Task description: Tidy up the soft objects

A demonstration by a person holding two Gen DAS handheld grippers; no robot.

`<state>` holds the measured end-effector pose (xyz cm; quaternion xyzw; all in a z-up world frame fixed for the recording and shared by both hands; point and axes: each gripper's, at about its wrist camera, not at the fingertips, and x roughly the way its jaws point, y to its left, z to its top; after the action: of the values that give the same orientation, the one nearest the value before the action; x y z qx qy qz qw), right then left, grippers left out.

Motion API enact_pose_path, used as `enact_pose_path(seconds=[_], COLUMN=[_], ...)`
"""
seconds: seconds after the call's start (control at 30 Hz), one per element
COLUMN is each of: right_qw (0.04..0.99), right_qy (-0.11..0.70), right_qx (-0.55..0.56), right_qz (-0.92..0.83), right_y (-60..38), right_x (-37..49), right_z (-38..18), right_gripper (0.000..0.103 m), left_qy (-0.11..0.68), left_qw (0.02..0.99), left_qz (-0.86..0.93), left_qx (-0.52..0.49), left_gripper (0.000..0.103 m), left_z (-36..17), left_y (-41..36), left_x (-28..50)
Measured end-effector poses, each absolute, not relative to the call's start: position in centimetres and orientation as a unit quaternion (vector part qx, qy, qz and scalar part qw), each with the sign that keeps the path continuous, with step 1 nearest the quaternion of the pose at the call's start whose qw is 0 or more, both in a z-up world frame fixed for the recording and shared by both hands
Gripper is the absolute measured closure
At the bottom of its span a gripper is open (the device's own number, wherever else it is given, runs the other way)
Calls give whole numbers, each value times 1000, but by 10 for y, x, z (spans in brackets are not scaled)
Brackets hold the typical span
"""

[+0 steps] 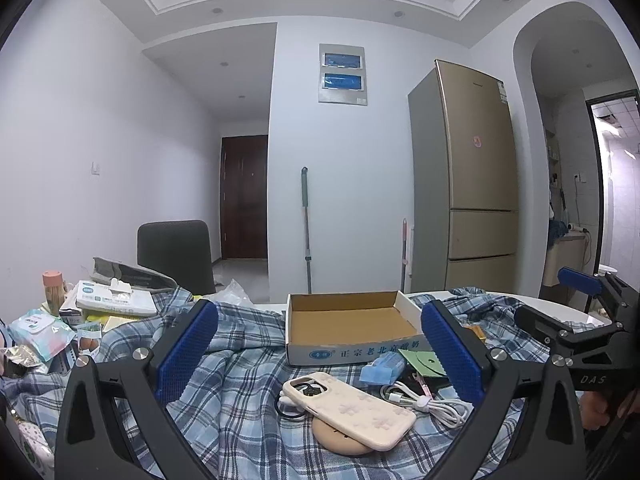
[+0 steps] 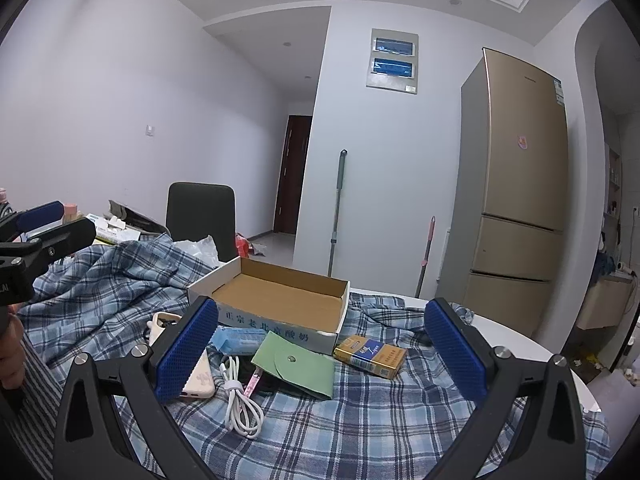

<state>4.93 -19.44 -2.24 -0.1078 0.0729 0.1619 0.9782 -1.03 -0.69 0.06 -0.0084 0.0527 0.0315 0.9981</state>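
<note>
A blue plaid cloth (image 1: pixel 248 364) lies crumpled over the table and also shows in the right wrist view (image 2: pixel 360 420). An open empty cardboard box (image 1: pixel 352 322) stands on it; the right wrist view shows it too (image 2: pixel 276 300). In front lie a cream phone (image 1: pixel 352 408), a white cable (image 2: pixel 240 400), a green pouch (image 2: pixel 294 364), a light blue pack (image 2: pixel 236 340) and a yellow-blue packet (image 2: pixel 370 356). My left gripper (image 1: pixel 320 352) is open and empty above the phone. My right gripper (image 2: pixel 322 350) is open and empty above the pouch.
Tissue packs, a white box (image 1: pixel 116 300) and a pink cup (image 1: pixel 54 290) crowd the table's left side. A dark chair (image 1: pixel 176 256) stands behind the table. A gold fridge (image 2: pixel 516 184) and a mop (image 2: pixel 336 212) stand by the far wall.
</note>
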Motion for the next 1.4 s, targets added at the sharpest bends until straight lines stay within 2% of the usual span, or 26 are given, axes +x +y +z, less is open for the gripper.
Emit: enact_pose_path(seconds=[0.2, 0.43, 0.6, 0.77, 0.9, 1.03, 1.07, 1.1, 1.23, 1.3, 1.4], right_qw=[979, 978, 968, 970, 970, 965, 963, 961, 940, 932, 913], right_qy=[77, 95, 150, 149, 147, 164, 172, 183, 242, 262, 306], right_qx=[-99, -116, -90, -54, -11, 17, 17, 13, -25, -33, -56], right_qz=[161, 148, 182, 182, 192, 202, 205, 209, 240, 249, 264], right_y=[-198, -190, -191, -191, -193, -192, -192, -190, -174, -166, -153], right_x=[52, 53, 68, 82, 96, 113, 115, 119, 134, 139, 145], right_z=[-22, -18, 9, 45, 52, 30, 24, 17, -10, -23, -45], right_gripper=[0, 0, 0, 0, 0, 0, 1, 7, 16, 25, 27], left_qy=[50, 87, 102, 83, 91, 116, 126, 135, 172, 192, 190], left_qw=[997, 995, 992, 991, 991, 989, 988, 988, 983, 979, 979], left_qz=[56, 51, 64, 86, 87, 81, 75, 70, 61, 57, 71], left_qx=[-9, -25, -36, -53, -53, -43, -37, -31, -18, -31, -17], left_gripper=[0, 0, 0, 0, 0, 0, 0, 0, 0, 0, 0], left_z=[6, 36, 64, 81, 77, 57, 52, 45, 18, 7, -2], left_y=[-4, 0, 1, 5, 6, 9, 9, 7, 12, 17, 25], left_x=[-13, -7, 9, 23, 32, 40, 43, 46, 58, 65, 72])
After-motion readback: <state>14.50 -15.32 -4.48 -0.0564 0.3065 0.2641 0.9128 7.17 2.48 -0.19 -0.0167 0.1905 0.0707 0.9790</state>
